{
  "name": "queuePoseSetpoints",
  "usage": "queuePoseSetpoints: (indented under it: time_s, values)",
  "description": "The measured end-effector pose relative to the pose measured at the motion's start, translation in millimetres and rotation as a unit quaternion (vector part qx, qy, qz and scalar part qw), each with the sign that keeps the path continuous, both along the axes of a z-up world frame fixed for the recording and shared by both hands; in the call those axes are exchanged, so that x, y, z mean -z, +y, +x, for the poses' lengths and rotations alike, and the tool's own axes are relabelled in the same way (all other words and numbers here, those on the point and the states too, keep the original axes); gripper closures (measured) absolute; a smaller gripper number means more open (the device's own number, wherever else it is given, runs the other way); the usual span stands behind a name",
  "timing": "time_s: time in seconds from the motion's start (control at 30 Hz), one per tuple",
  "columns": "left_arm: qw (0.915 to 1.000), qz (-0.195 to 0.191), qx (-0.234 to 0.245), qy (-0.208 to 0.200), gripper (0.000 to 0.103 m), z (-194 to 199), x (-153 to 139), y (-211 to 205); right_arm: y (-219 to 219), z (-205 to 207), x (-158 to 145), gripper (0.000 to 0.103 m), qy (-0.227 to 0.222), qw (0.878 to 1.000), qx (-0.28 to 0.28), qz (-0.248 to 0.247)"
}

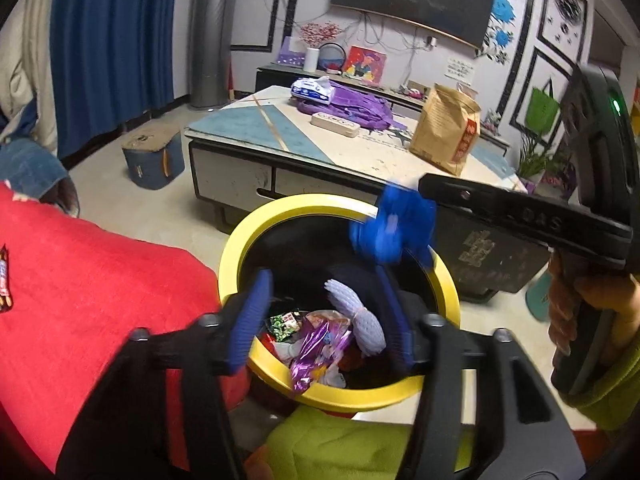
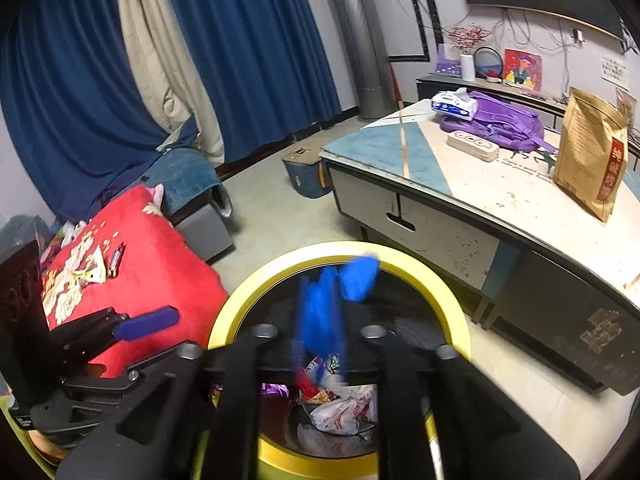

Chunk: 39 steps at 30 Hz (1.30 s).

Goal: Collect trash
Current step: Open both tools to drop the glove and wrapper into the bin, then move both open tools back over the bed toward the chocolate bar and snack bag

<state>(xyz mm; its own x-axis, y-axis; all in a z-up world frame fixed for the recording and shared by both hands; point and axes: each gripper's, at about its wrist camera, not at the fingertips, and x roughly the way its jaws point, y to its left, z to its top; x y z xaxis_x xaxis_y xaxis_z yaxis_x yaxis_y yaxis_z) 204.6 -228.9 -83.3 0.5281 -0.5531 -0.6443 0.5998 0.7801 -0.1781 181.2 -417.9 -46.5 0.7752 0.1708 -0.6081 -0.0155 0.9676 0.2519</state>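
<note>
A yellow-rimmed trash bin (image 1: 236,252) (image 2: 448,300) stands on the floor under both grippers. Inside it lie a white foam net (image 1: 360,316), a purple foil wrapper (image 1: 316,344) and white and red wrappers (image 2: 344,408). My left gripper (image 1: 324,280) hangs open over the bin's mouth with nothing between its blue pads (image 1: 252,316). My right gripper (image 2: 340,292) (image 1: 392,232) hovers over the bin's far rim. Its blue fingers are motion-blurred, a narrow gap shows between them, and I see nothing held. More wrappers (image 2: 92,270) and a candy bar (image 2: 116,258) (image 1: 4,284) lie on the red blanket (image 2: 160,248).
A low coffee table (image 1: 360,160) (image 2: 500,200) stands just beyond the bin with a brown paper bag (image 2: 592,160), a purple backpack (image 2: 500,124) and a tissue pack (image 2: 454,104) on it. A blue stool (image 1: 154,160) sits on the floor near blue curtains (image 2: 248,48).
</note>
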Motion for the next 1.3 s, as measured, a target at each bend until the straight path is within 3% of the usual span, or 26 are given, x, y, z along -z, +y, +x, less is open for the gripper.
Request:
queuePoseSetpoints:
  time_s: [0.07, 0.13, 0.2, 0.3, 0.4, 0.63, 0.93, 1.3]
  values:
    - [0.9999, -0.007, -0.01, 0.0, 0.047, 1, -2, 6, -4, -1, 1, 0.07, -0.002, 1.0, 0.011, 0.003]
    - [0.9994, -0.011, -0.029, -0.013, 0.027, 3, -6, 14, -2, 0, 1, 0.07, -0.002, 1.0, 0.012, 0.002]
    - [0.9986, -0.019, -0.045, -0.02, 0.017, 4, -10, 24, 5, 0, 0, 0.065, -0.005, 1.0, 0.008, -0.001]
    - [0.9957, -0.023, -0.081, -0.038, 0.011, 5, -19, 45, 21, 0, -3, 0.063, -0.014, 1.0, -0.01, -0.009]
    - [0.9918, -0.026, -0.113, -0.054, 0.011, 4, -27, 66, 41, -1, -9, 0.052, -0.032, 0.999, -0.029, -0.014]
    - [0.9787, -0.02, -0.187, -0.083, 0.011, 3, -42, 115, 101, -1, -26, 0.043, -0.076, 0.992, -0.094, -0.018]
    - [0.9589, -0.008, -0.261, -0.111, 0.011, 4, -57, 174, 159, 6, -35, 0.037, -0.083, 0.984, -0.152, -0.031]
    - [0.9352, -0.029, -0.337, -0.105, 0.011, 6, -63, 242, 221, 24, -30, 0.035, -0.076, 0.976, -0.198, -0.045]
